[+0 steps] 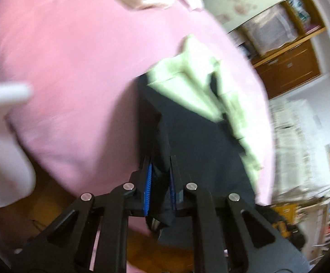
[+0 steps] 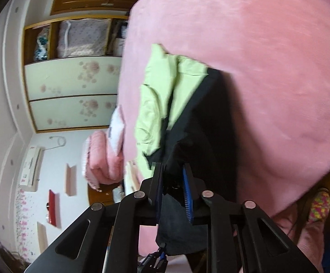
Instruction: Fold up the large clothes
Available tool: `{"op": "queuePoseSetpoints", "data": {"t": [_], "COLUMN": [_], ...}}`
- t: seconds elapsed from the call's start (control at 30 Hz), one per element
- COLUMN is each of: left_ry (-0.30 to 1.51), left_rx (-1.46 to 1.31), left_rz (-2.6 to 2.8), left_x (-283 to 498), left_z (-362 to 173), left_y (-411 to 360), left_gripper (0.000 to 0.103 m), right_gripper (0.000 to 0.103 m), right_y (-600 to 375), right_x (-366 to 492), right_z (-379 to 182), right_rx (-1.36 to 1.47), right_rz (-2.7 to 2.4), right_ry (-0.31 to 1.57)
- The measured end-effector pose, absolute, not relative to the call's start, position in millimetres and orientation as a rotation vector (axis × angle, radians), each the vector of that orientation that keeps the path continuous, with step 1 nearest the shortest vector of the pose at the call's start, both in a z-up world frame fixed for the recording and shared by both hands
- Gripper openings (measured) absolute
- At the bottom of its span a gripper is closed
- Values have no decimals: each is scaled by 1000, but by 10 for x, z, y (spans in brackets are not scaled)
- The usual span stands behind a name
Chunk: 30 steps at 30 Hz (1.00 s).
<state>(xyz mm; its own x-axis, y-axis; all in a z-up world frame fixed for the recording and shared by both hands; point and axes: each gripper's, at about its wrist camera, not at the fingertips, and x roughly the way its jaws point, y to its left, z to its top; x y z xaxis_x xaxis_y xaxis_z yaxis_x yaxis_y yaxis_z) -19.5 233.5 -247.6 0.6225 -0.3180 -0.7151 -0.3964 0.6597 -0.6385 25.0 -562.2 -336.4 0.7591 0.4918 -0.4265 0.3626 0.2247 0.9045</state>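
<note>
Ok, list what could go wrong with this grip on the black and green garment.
1. Both the left gripper and right gripper pinch only an edge of the black and green garment; the thin bite may slip out as it lifts.
2. The garment's green part hangs bunched, so the fold may set creased.
3. The garment lies near the edge of the pink blanket; its loose end could slide off.

My left wrist view is blurred by motion, so the green part of the garment (image 1: 187,86) has soft edges. The black cloth hides the pads (image 1: 148,179) of my left gripper (image 1: 160,177). The pink bed cover (image 2: 267,68) is cut by the frame.
</note>
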Motion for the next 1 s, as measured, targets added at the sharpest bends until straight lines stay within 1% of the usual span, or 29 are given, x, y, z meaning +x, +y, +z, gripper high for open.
{"op": "queuePoseSetpoints", "data": {"t": [0.17, 0.37, 0.53, 0.6, 0.63, 0.77, 0.9, 1.0], "left_ry": [770, 565, 497, 496, 503, 543, 630, 722], "left_rx": [-1026, -1047, -1029, -1016, -999, -906, -804, -689], "left_rz": [-39, -128, -139, -140, -142, -111, -69, -9], "left_x": [350, 1108, 1764, 2124, 2344, 3071, 3987, 4527], "left_z": [-1976, -1343, -1041, -957, -914, -845, -1033, -1318], "left_y": [2306, 2565, 2783, 2859, 2887, 2931, 2843, 2707], "left_gripper": [9, 8, 8, 8, 8, 8, 8, 8], "right_gripper": [12, 10, 10, 9, 4, 4, 4, 4], "right_y": [-5514, -5582, -5696, -5753, -5792, -5894, -5952, -6000], "right_x": [679, 1289, 1960, 2301, 2457, 3067, 3800, 4280], "right_z": [-3035, -2568, -2199, -2041, -1964, -1730, -1745, -1883], "right_rx": [1400, 1439, 1422, 1382, 1363, 1261, 1211, 1177], "right_rz": [176, 243, 278, 274, 278, 234, 173, 74], "right_ry": [661, 471, 373, 367, 358, 376, 403, 416]}}
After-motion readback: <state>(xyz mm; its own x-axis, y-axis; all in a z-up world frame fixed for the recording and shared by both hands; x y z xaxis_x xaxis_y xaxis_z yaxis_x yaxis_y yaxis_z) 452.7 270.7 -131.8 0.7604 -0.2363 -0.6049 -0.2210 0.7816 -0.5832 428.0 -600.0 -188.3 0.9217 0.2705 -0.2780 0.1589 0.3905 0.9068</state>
